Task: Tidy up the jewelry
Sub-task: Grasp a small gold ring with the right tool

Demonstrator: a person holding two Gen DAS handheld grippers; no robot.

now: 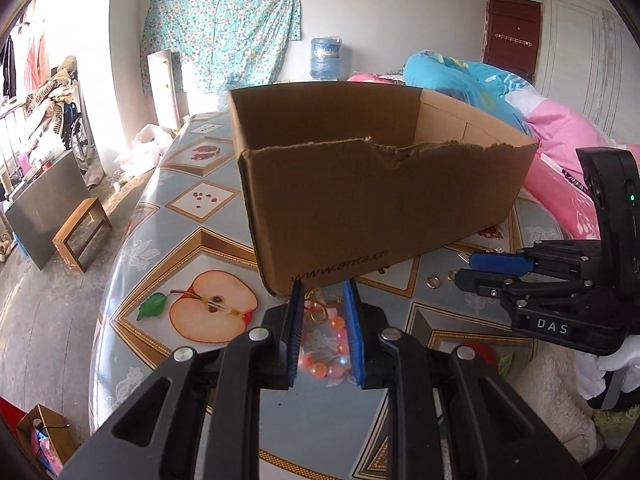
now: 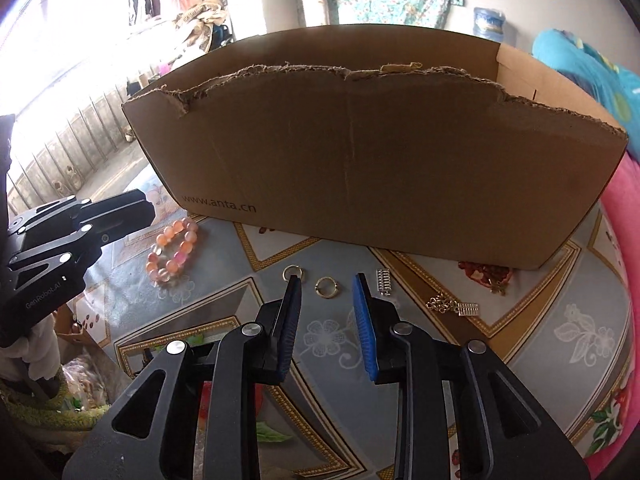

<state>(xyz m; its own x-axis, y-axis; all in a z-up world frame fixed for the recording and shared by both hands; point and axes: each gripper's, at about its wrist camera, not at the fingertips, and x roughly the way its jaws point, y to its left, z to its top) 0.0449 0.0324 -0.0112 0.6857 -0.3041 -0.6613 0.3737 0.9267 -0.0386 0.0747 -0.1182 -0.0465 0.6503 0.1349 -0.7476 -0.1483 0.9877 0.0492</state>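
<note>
An open cardboard box with a torn front rim stands on the table; it also shows in the right wrist view. A pink bead bracelet lies on the table between the open fingers of my left gripper, and also shows in the right wrist view. My right gripper is open over a gold ring. A second ring lies by its left fingertip. A silver clasp and a chain lie to the right. The right gripper also shows in the left wrist view.
The table has a fruit-patterned cloth. Pink and blue bedding lies to the right behind the box. A wooden stool stands on the floor to the left. A blue water jug stands behind the box.
</note>
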